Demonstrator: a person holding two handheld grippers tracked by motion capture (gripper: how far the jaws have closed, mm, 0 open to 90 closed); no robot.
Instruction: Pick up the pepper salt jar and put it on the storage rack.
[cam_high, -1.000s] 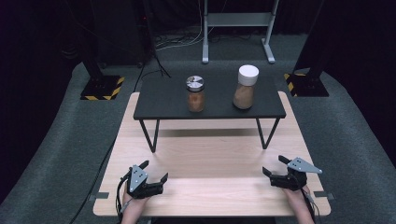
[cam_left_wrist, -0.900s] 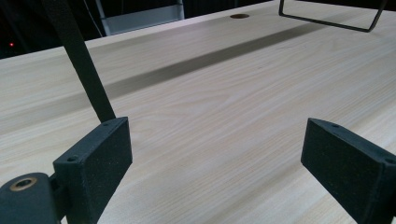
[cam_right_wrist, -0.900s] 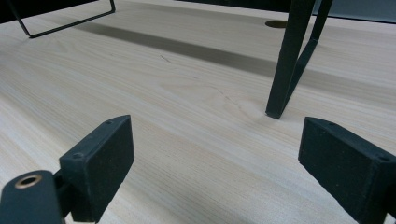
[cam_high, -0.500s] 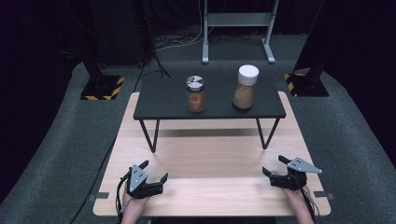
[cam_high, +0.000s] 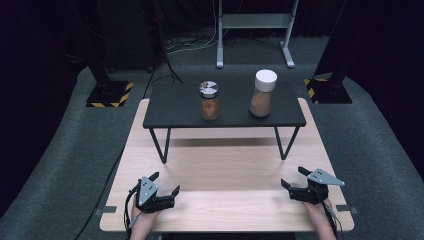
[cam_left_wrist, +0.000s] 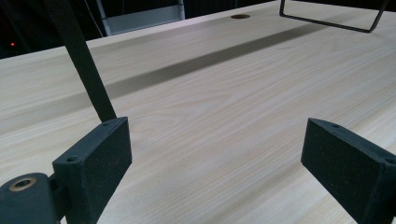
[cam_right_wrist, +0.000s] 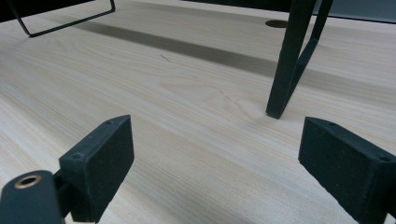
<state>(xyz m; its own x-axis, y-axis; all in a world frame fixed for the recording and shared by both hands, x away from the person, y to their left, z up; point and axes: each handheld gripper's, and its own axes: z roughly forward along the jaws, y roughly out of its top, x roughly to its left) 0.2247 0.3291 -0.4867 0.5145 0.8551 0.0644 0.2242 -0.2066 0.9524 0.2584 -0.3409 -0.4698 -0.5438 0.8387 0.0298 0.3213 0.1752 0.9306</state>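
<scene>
While both grippers are held low over the pale wooden table (cam_high: 225, 170), left gripper (cam_high: 165, 185) and right gripper (cam_high: 291, 177) are spread wide, empty. Two jars (cam_high: 209, 100) are seen well ahead on the black shelf (cam_high: 170, 107); bare wood lies between the fingers.

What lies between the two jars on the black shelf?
Nothing: in the high view, bare black shelf separates the silver-lidded jar and the white-lidded jar.

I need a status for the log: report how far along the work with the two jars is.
Nothing looks done: the silver-lidded jar and white-lidded jar stand capped on the black shelf. Nothing in hand: left claw and right claw rest open on the wooden table. Everything remains.
</scene>
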